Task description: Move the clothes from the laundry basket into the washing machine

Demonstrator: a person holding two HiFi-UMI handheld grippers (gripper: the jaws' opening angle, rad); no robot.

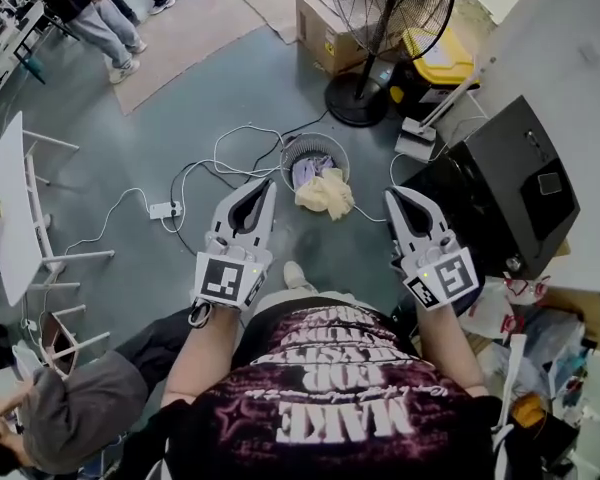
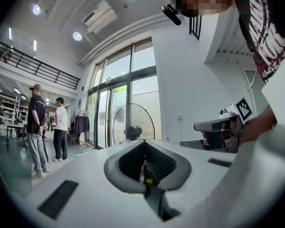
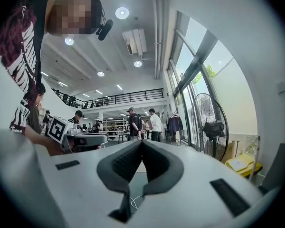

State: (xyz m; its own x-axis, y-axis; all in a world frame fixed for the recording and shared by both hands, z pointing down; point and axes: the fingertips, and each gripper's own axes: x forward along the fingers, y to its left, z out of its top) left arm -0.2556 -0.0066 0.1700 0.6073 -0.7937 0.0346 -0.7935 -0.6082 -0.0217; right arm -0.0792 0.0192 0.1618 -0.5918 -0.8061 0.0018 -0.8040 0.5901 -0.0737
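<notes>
Cream clothes [image 1: 325,194] spill over the near rim of the basket [image 1: 315,137], left of the dark washer [image 1: 500,183], and you hold the left gripper [image 1: 264,188] and right gripper [image 1: 393,197] level, jaws together on nothing, likely because no pick has begun.

This is a big, high-ceilinged workshop or lab hall, not a home. It has a bare grey concrete floor [image 1: 210,98] with a white power strip with trailing cables [image 1: 165,209], a large black pedestal fan [image 1: 385,8] and a brown cardboard box [image 1: 325,33]. There is a black-railed mezzanine [image 3: 118,98], tall glass doors [image 2: 128,99], and onlookers standing about [image 2: 36,127].
</notes>
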